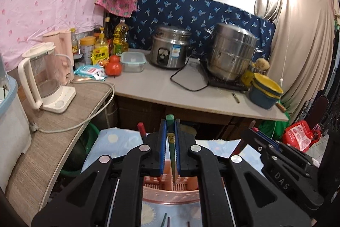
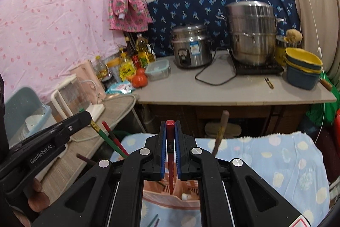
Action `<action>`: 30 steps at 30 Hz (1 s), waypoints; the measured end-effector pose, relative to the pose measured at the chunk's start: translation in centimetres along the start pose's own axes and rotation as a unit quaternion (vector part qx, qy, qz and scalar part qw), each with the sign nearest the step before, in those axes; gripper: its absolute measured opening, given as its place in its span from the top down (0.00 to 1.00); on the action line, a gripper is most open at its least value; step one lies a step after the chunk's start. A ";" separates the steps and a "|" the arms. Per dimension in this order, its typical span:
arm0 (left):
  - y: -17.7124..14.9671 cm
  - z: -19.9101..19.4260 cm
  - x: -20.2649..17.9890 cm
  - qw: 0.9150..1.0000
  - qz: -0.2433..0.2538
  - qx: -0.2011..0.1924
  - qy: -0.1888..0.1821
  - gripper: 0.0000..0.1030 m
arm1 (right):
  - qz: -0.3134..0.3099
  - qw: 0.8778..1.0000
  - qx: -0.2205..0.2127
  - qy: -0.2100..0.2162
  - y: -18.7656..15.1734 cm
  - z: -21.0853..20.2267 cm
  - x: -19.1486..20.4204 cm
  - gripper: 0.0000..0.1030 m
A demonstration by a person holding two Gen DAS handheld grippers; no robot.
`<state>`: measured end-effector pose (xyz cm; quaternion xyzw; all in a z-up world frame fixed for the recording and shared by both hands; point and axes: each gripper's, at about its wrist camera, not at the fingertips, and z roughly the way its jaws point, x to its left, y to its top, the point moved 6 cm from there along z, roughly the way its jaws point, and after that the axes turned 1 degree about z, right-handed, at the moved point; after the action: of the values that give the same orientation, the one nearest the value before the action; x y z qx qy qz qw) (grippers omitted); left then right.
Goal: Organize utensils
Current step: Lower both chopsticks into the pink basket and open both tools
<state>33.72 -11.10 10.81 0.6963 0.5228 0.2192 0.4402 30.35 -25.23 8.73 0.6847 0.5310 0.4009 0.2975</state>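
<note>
My left gripper is shut on a green chopstick that points down into a pink slotted utensil basket. My right gripper is shut on a red chopstick that points down into the same pink basket. The left gripper also shows in the right wrist view, holding the green chopstick beside another red stick. A brown chopstick stands tilted in the basket. The right gripper's body shows at the right of the left wrist view. More chopsticks lie on the cloth below.
The basket sits on a light blue patterned cloth. Behind it is a counter with a rice cooker, a steel steamer pot, stacked bowls, tomatoes and bottles. A kettle stands on the left side table.
</note>
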 end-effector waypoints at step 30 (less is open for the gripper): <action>-6.4 -7.3 0.4 0.995 0.038 0.008 0.093 0.52 | -0.039 0.998 -0.028 -0.037 -7.1 -11.1 2.1 0.53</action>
<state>24.84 -7.53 9.17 0.6959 0.5362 0.2954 0.3755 17.48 -21.59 8.90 0.6688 0.5346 0.3782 0.3519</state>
